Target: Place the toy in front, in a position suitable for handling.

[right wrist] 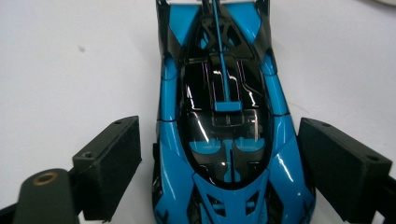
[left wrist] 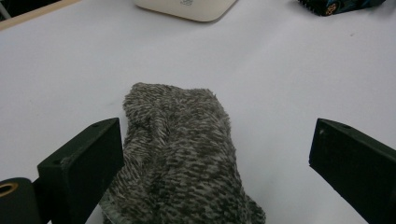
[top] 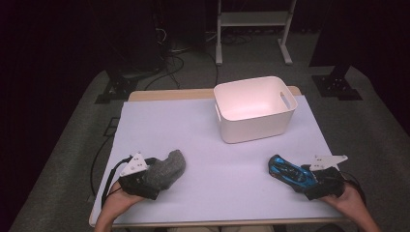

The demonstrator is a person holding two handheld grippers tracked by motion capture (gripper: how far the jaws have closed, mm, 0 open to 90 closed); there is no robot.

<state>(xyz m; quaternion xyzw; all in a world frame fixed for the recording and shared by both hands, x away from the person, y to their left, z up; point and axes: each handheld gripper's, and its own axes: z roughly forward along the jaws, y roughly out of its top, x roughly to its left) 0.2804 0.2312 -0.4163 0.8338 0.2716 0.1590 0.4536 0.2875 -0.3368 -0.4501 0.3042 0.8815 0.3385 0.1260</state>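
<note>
Bare-armed person's black, blocky left tongs [top: 153, 180] and right tongs [top: 296, 178] each carry a pale grey three-cornered plate on top; black cables trail off; brass-ringed holes sit beside matte rectangular jaws.

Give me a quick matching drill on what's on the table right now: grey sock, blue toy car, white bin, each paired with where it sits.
Things:
1. grey sock
2. blue toy car
3. white bin

Places:
A. far side of the table, apart from both grippers
B. between the open fingers of the right gripper
C. between the open fingers of the left gripper

Pairs: 1-C, 2-B, 3-A
</note>
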